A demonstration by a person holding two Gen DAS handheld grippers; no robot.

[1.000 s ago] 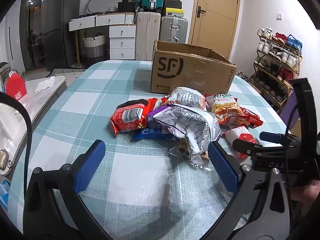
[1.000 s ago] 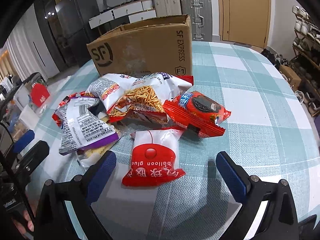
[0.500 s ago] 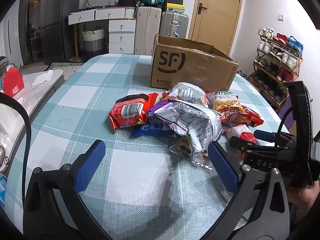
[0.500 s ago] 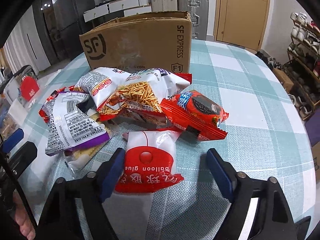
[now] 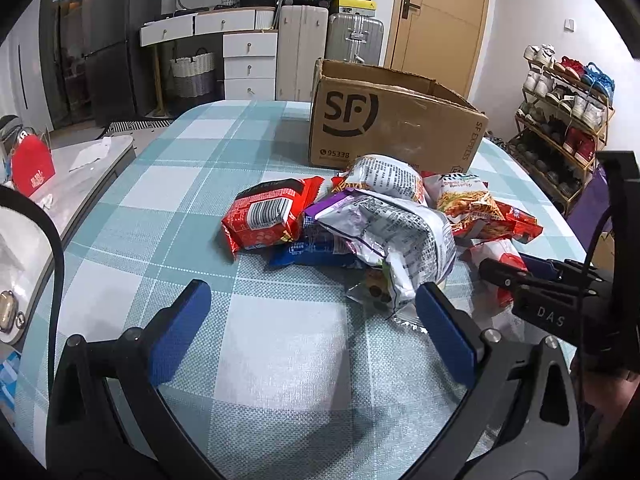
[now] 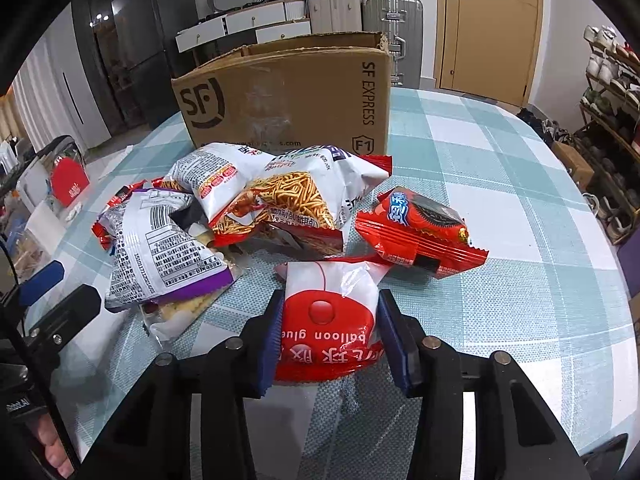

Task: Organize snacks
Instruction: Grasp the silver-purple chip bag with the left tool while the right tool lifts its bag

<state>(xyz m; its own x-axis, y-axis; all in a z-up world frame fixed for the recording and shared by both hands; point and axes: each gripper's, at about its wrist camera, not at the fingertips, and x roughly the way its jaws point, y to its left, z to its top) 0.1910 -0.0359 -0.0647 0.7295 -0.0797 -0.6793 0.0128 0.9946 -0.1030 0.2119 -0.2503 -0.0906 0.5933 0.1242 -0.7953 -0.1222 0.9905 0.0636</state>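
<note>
— Claw first: what's the right gripper (image 6: pixel 327 338) got?
— Blue pads pinch the red-and-white packet (image 6: pixel 330 316) lying on the table (image 6: pixel 520 248).
— The left gripper (image 5: pixel 310 320)?
— Spread wide, holding nothing, snack pile (image 5: pixel 380 220) ahead, box (image 5: pixel 392 124) beyond.

Snack pile on the checked table (image 6: pixel 500 184), just in front of an open SF Express cardboard box (image 6: pixel 288 96). Nearest packet: red-and-white "balloon glue" bag (image 6: pixel 328 320), lying flat, print upside down, clamped at both side edges between the pads of the right tool (image 6: pixel 329 340). Behind it: red cookie pack (image 6: pixel 420 232), noodle-stick bag (image 6: pixel 288 200), crumpled grey-purple bag (image 6: pixel 160 256); red barcode pack (image 5: pixel 266 218) on far left.
</note>
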